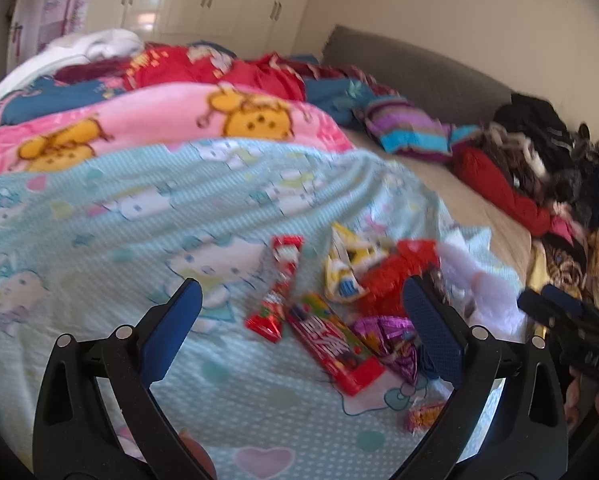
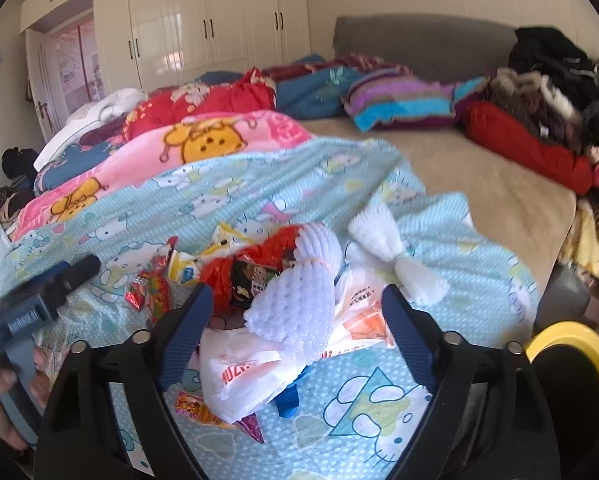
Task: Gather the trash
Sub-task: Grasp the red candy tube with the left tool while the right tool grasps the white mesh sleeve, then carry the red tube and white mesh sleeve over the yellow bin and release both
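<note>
The trash is lying in a loose heap on the light-blue quilt (image 1: pixel 147 208) of a bed. In the left view, a red wrapper (image 1: pixel 277 292), a long candy box (image 1: pixel 333 346), a purple foil wrapper (image 1: pixel 391 338) and a yellow packet (image 1: pixel 345 266) are being framed between the jaws of the left gripper (image 1: pixel 305 300), which are being held wide apart with nothing gripped. In the right view, the right gripper (image 2: pixel 297 306) is likewise being held open above a white foam net (image 2: pixel 299 304) and a white plastic bag (image 2: pixel 255 376), neither being pinched. A yellow bin rim (image 2: pixel 575 344) is showing at the right edge.
</note>
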The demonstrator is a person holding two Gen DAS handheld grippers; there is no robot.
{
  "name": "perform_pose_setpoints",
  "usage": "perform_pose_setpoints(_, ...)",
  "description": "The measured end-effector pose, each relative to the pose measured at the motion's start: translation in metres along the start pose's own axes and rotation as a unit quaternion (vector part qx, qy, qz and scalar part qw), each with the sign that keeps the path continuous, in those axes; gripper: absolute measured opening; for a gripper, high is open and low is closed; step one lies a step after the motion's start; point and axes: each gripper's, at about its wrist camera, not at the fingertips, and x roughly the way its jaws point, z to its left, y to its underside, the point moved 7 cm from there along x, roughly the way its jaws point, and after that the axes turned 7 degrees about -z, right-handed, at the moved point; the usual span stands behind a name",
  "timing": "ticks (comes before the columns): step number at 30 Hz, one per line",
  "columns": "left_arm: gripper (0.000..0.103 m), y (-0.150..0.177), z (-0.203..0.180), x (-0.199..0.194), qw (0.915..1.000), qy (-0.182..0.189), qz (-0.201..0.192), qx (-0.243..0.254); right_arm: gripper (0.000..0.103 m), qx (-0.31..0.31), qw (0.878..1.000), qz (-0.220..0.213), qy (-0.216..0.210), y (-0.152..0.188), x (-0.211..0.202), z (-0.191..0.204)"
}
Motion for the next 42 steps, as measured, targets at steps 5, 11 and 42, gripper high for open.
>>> perform_pose_setpoints(5, 0.083, 0.025, -0.007, 0.024, 0.9976, 0.015, 0.056, -0.037, 0.054, 0.029, 0.998, 0.043, -0.023, 0.011, 0.021, -0.003)
perform_pose_setpoints(11, 0.063, 0.046, -0.009, 0.041, 0.9923, 0.015, 0.099, -0.073, 0.028, 0.047, 0.998, 0.027, -0.042, 0.015, 0.015, -0.005)
perform_pose_setpoints(42, 0.030, 0.010, -0.046, -0.003, 0.9943, 0.079, 0.040, -0.060, 0.026, 0.079, 0.994, -0.079, -0.005, 0.012, -0.084, -0.045)
